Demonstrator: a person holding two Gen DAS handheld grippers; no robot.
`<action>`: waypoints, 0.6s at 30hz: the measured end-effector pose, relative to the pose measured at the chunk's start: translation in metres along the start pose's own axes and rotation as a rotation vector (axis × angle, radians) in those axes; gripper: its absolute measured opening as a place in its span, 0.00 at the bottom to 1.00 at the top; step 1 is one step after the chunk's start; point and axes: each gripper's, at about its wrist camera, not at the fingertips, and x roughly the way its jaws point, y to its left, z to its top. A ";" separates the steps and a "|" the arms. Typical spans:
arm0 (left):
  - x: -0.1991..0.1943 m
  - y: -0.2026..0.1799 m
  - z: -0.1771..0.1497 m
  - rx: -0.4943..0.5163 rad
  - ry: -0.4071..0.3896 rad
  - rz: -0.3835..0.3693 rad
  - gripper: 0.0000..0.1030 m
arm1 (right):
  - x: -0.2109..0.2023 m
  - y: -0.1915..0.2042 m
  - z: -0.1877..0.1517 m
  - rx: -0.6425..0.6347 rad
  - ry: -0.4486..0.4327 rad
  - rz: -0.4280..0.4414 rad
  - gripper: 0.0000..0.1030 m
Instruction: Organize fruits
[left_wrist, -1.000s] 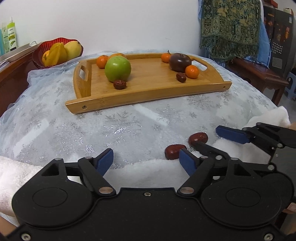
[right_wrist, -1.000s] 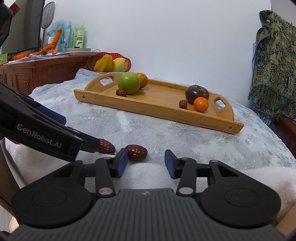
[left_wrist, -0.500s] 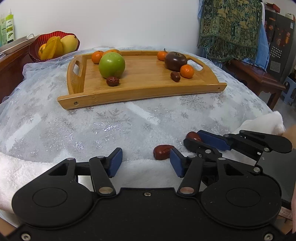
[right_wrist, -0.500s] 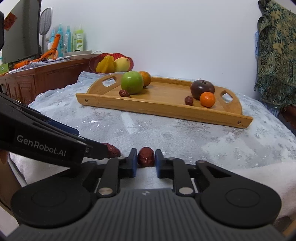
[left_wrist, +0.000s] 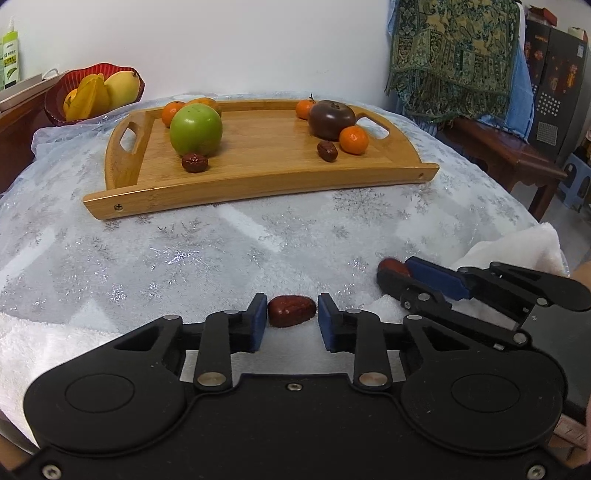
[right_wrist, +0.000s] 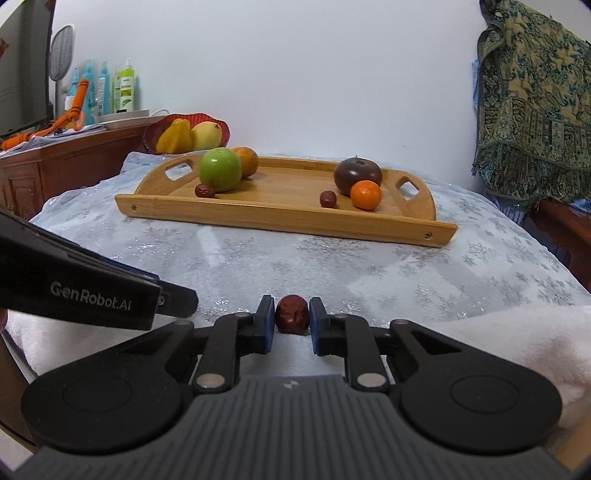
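A wooden tray (left_wrist: 258, 184) (right_wrist: 280, 218) holds a green apple (left_wrist: 195, 129) (right_wrist: 220, 169), a dark purple fruit (left_wrist: 331, 115) (right_wrist: 357, 175), several small oranges and two red dates. My left gripper (left_wrist: 291, 317) has closed around a red date (left_wrist: 291, 315) on the tablecloth, pads at both its ends. My right gripper (right_wrist: 291, 319) is shut on another red date (right_wrist: 291, 314), also seen in the left wrist view (left_wrist: 393, 266). The left gripper's body shows at the left of the right wrist view (right_wrist: 92, 291).
A red bowl (left_wrist: 55, 103) (right_wrist: 221, 129) with yellow fruit stands behind the tray at the left. A wooden cabinet with bottles (right_wrist: 88, 92) is at far left. A white towel (left_wrist: 517, 247) lies along the table's near edge. A patterned cloth (left_wrist: 450, 55) hangs at right.
The left gripper moved right and closed around the near date. The right gripper closed on the other date and still holds it.
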 end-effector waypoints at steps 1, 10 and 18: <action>0.000 -0.001 -0.001 0.006 -0.002 0.004 0.27 | 0.000 -0.001 0.000 0.005 0.002 0.002 0.38; 0.001 -0.002 0.000 0.030 -0.016 0.031 0.27 | -0.007 -0.011 -0.005 -0.019 0.013 -0.033 0.47; 0.004 0.003 0.002 0.027 -0.022 0.045 0.27 | -0.005 -0.025 -0.003 -0.002 0.019 -0.097 0.47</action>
